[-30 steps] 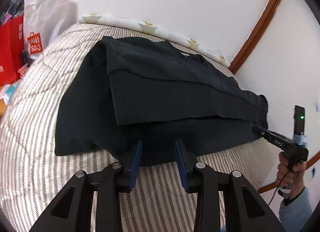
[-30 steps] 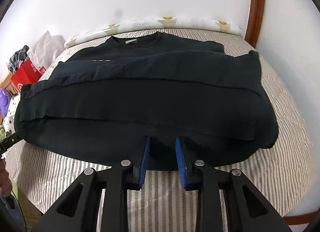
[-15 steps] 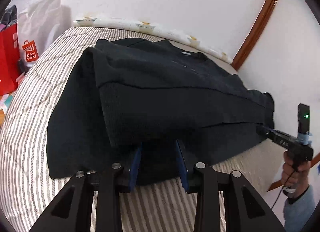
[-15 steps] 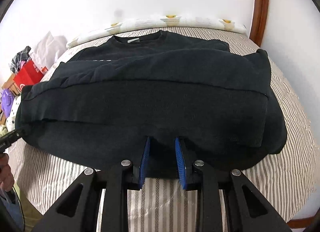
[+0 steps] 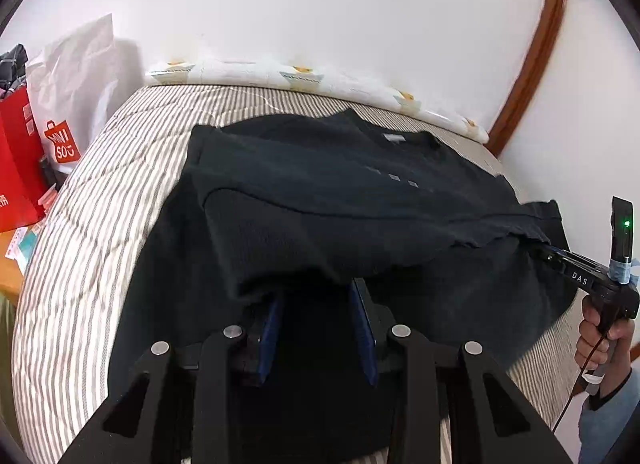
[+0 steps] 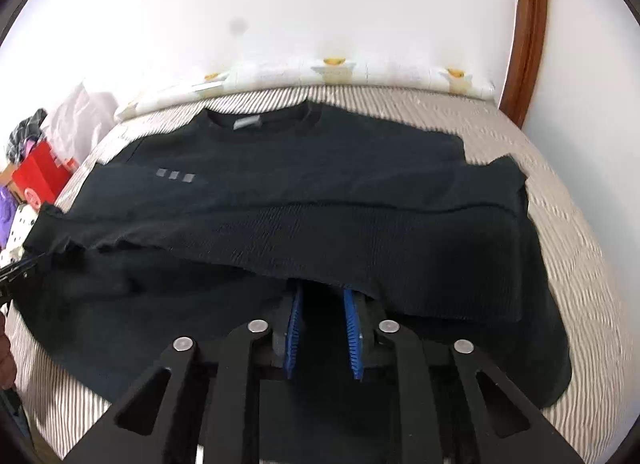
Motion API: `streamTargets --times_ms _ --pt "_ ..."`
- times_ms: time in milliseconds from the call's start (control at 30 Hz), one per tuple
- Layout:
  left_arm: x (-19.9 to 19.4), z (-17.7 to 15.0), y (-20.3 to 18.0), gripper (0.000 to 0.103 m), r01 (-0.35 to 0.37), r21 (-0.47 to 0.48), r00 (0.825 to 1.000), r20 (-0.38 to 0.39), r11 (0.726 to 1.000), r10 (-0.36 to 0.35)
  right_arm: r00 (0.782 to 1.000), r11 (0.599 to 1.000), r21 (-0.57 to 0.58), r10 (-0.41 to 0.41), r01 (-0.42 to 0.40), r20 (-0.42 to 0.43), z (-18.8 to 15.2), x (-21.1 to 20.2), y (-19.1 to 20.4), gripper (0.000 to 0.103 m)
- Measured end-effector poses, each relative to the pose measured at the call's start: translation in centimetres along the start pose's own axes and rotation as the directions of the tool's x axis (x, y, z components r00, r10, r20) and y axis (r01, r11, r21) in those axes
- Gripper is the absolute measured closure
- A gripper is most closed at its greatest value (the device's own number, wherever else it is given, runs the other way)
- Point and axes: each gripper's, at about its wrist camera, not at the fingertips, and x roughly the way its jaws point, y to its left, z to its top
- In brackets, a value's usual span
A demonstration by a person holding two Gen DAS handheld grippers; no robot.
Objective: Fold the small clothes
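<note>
A black knit sweater (image 6: 304, 200) lies on the grey-and-white striped bed (image 6: 560, 224), its neckline toward the patterned white pillow strip (image 6: 340, 74) at the wall. Its lower part is raised and doubled toward the neckline, so the ribbed hem band now runs across the middle of the garment.

The left gripper (image 5: 318, 296) has its blue pads spread, with the lifted hem draped over their tips; whether it pinches the cloth I cannot tell. The right gripper (image 6: 322, 296) looks the same, tips hidden under the hem, so its grasp is also unclear.

As I judge it, the first bottom-to-top fold is roughly halfway over: the hem has not reached the neckline and is not laid flat. Setting it down, smoothing, and any further side fold remain. A red shopping bag (image 5: 16, 168) stands beside the bed, away from the pillow strip.
</note>
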Motion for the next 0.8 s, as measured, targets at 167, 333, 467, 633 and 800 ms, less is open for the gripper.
streamTargets --times_ms 167,333,467,633,800 --pt "1.7 2.3 0.5 0.071 -0.041 -0.007 0.999 0.007 0.999 0.041 1.0 1.0 0.014 -0.004 0.004 0.014 3.3 2.4 -0.2 0.086" --pt "3.9 5.2 1.8 0.071 -0.053 -0.045 0.999 -0.009 0.998 0.053 1.0 1.0 -0.002 0.01 -0.01 0.017 6.8 5.1 0.0 0.086" --pt "5.6 7.0 2.2 0.071 -0.043 -0.079 0.998 -0.039 0.996 0.04 1.0 1.0 0.001 0.026 -0.026 -0.018 8.7 7.6 0.1 0.087" --pt "5.5 8.8 2.4 0.071 0.019 -0.109 0.997 -0.068 0.994 -0.026 0.997 0.998 -0.003 0.063 -0.063 -0.042 10.3 8.3 -0.1 0.087" --pt "3.9 9.4 2.7 0.064 0.104 -0.135 0.993 -0.037 0.985 -0.11 0.994 0.994 -0.033 0.102 -0.101 0.041 11.4 4.5 -0.9 0.074"
